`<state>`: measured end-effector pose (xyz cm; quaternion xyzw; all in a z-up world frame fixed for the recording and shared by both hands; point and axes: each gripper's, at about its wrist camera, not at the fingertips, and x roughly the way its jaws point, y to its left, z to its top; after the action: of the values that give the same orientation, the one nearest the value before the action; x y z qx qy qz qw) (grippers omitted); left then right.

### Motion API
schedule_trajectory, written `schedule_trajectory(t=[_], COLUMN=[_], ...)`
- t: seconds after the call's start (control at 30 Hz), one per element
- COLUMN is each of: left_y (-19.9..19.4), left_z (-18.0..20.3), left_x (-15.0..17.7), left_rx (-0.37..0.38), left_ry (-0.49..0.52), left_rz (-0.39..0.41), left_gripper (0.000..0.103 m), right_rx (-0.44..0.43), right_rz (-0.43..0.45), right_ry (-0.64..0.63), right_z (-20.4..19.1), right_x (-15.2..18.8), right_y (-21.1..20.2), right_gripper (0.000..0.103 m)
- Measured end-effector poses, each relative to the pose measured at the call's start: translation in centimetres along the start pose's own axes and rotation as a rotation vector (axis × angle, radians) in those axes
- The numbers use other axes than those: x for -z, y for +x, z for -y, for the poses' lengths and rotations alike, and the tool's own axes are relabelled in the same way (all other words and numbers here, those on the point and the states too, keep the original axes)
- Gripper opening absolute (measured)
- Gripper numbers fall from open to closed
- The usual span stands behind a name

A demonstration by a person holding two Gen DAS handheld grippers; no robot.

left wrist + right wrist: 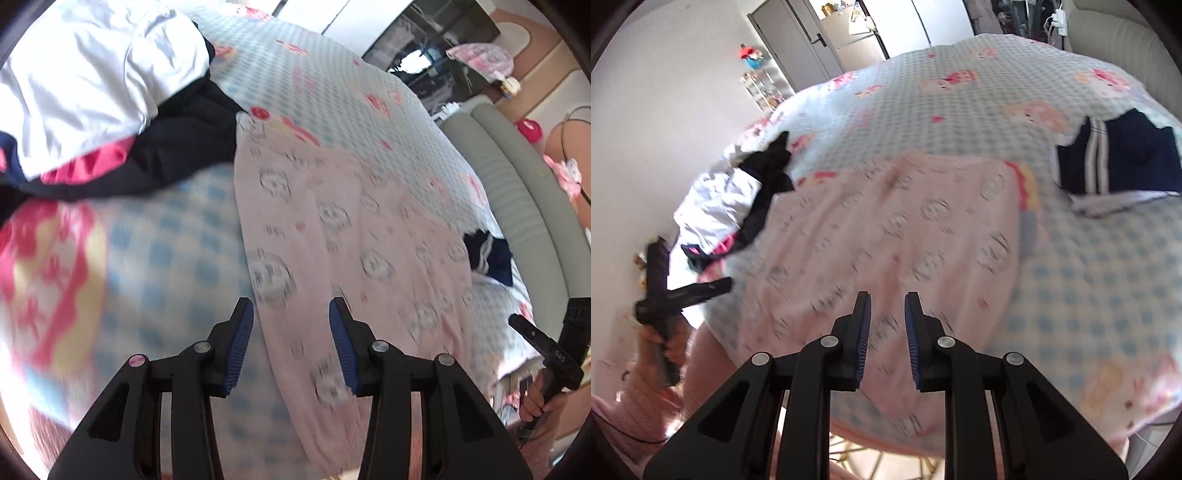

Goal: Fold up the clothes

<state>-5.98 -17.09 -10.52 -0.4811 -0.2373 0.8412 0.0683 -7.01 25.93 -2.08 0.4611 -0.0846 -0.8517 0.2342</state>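
Bed point(960, 96) with a blue-checked, cartoon-printed cover fills both wrist views. Pink printed garment point(886, 236), the largest piece of clothing, lies spread flat on the cover at the centre of the right wrist view, its lower edge hanging over the near side of the bed at 6 o'clock. Heap of white, black and pink clothes point(110, 103) sits at 10 o'clock of the garment in the left wrist view, its black cloth meeting the garment's corner. Folded navy garment with white stripes point(1119, 162) rests at 2 o'clock in the right wrist view, apart from the pink one. Left gripper point(291, 349): jaws apart, nothing between them, over the garment's left edge. Right gripper point(887, 338): jaws slightly apart, empty, above the garment's lower part
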Motion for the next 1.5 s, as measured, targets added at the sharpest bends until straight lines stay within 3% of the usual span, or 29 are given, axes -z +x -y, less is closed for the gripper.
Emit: schedule_trajectory(t=[0.27,0.37,0.47,0.57,0.7,0.77,0.87,0.9,0.97,1.1,1.17,1.27,1.37,1.5], left_y=[4.4,6.3,9.2,10.7,11.1,10.9,10.5,10.4,10.1,9.6,10.2,8.4,5.3,4.2], left_z=[-1.1,-1.7,-2.7,-2.9,-3.2,-3.4,-3.3,-3.4,-3.7,-4.4,-4.4,-3.5,-1.6,2.3], left_x=[-8.3,-10.9,-12.7,-13.6,-14.5,-14.8,-14.7,-14.7,-14.8,-15.5,-15.7,-14.5,-12.4,-8.7], left_rx=[-0.08,-0.111,-0.099,-0.074,-0.049,-0.034,-0.067,-0.081,-0.102,-0.091,-0.115,-0.163,-0.158,-0.028], left_ry=[-0.026,-0.035,-0.068,-0.065,-0.045,-0.039,-0.011,-0.012,-0.024,-0.032,-0.012,0.048,0.097,0.217], left_rz=[0.064,0.073,0.047,0.044,0.064,0.082,0.107,0.113,0.122,0.112,0.029,0.064,0.14,0.102], left_gripper=[0.044,0.044,0.044,0.039,0.01,0.008,0.007,0.007,0.006,0.007,0.008,0.013,0.031,0.032], right_rx=[0.002,-0.027,0.023,0.043,0.063,0.051,0.003,-0.008,0.005,0.023,0.064,0.01,-0.044,-0.047], right_rz=[-0.087,-0.097,-0.153,-0.187,-0.159,-0.137,-0.15,-0.186,-0.286,-0.295,-0.269,-0.191,-0.16,-0.161], right_ry=[-0.118,-0.178,-0.185,-0.166,-0.118,-0.09,-0.061,-0.057,-0.04,-0.039,-0.07,-0.085,-0.101,-0.123], right_z=[-3.9,-5.4,-5.3,-4.5,-2.6,-1.7,-0.8,-0.6,-0.6,-1.2,-2.0,-3.8,-5.6,-7.2], right_x=[-7.3,-10.1,-11.8,-12.7,-14.1,-15.2,-17.1,-17.5,-17.8,-18.2,-18.2,-17.4,-15.5,-11.6], right_y=[8.5,12.4,17.6,21.2,22.0,22.2,23.7,24.6,27.3,29.4,29.1,25.6,21.6,17.2], right_gripper=[0.018,0.029,0.03,0.03,0.03,0.031,0.04,0.046,0.047,0.047,0.047,0.047,0.047,0.047])
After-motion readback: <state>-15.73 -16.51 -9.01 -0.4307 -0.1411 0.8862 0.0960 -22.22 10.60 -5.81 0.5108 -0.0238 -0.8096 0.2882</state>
